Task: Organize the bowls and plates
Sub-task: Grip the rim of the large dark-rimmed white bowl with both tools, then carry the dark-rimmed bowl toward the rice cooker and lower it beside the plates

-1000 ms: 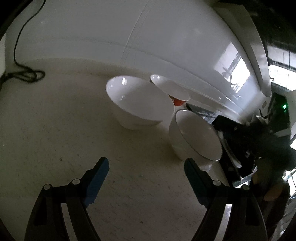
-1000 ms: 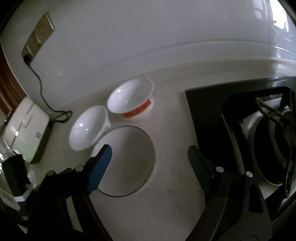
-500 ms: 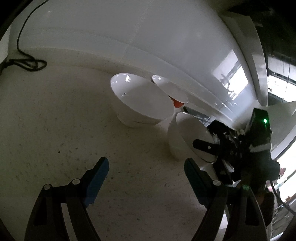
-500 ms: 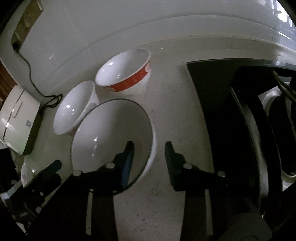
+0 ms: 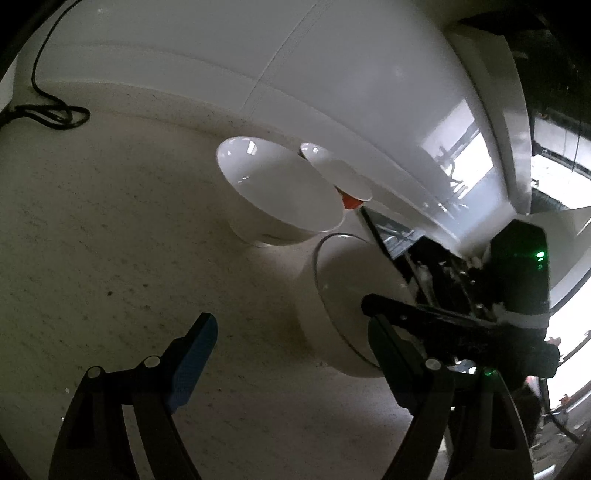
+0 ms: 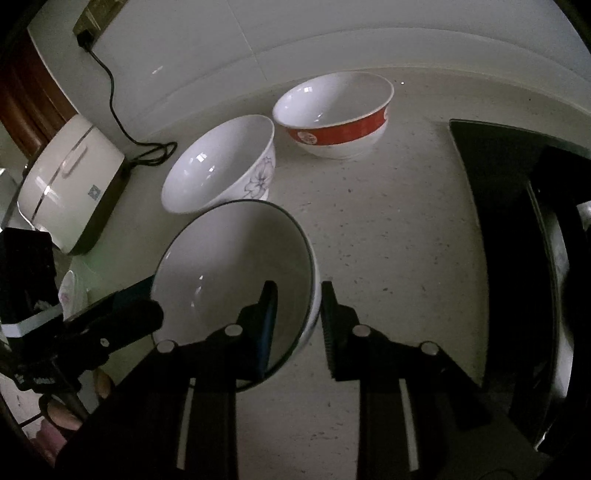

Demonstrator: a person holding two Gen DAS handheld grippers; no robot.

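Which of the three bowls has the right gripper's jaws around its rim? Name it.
The dark-rimmed bowl, nearest the camera; the floral bowl and red-banded bowl stand free behind.

A speckled pale countertop (image 6: 388, 229) is backed by a white tiled wall (image 6: 258, 33). A white appliance (image 6: 70, 181) is set at the left, near a coiled black cord (image 6: 151, 151) plugged into a wall socket (image 6: 90, 18). A black stove (image 6: 524, 258) is seen on the right.

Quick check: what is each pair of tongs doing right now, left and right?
Left tongs: open, holding nothing, above the counter.
Right tongs: closing astride the rim of the dark-rimmed bowl; whether the pads already press cannot be told.
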